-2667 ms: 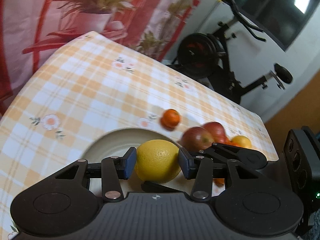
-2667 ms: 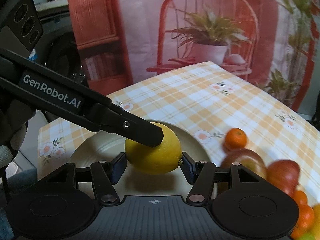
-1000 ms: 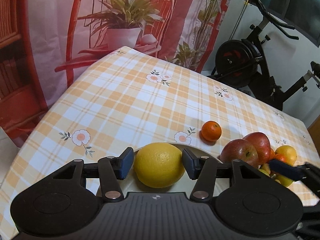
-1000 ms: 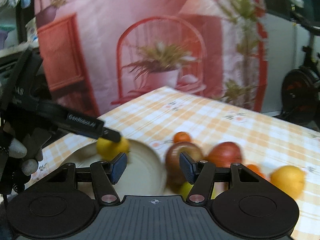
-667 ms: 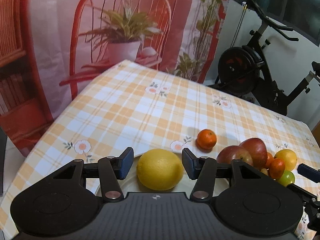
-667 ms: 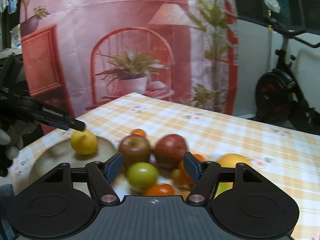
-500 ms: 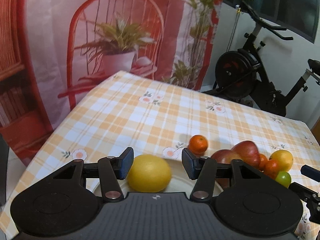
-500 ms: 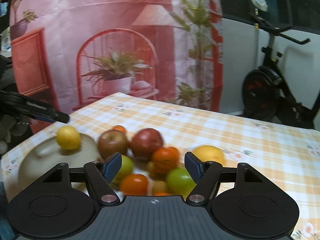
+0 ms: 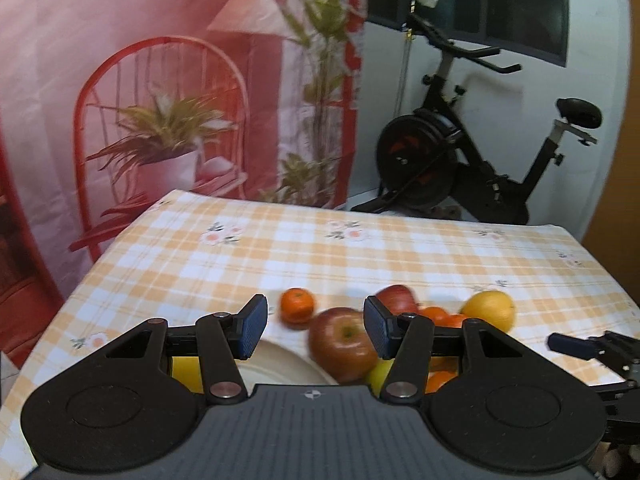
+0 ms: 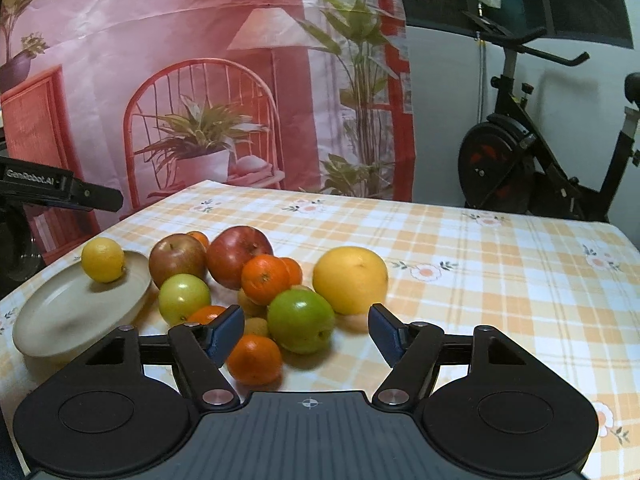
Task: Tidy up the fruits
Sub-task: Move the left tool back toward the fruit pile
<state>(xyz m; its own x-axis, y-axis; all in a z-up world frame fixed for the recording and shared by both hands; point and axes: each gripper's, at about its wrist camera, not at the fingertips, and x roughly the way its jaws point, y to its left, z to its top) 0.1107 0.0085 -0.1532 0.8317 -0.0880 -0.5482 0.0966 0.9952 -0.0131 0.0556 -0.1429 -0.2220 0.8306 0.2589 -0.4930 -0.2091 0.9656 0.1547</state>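
Fruits: pile (image 10: 256,276) mid-table, near front edge | done: lemon (image 10: 103,259) on plate (image 10: 60,320), left edge | left: the rest | left gripper (image 9: 311,327) spread, empty | right gripper (image 10: 306,334) spread, empty, near lime (image 10: 301,321)

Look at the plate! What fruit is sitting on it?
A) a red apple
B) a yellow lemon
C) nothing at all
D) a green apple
B: the right wrist view shows only the yellow lemon on the plate, near its far edge, while the apples and oranges lie in a heap on the tablecloth beside it.
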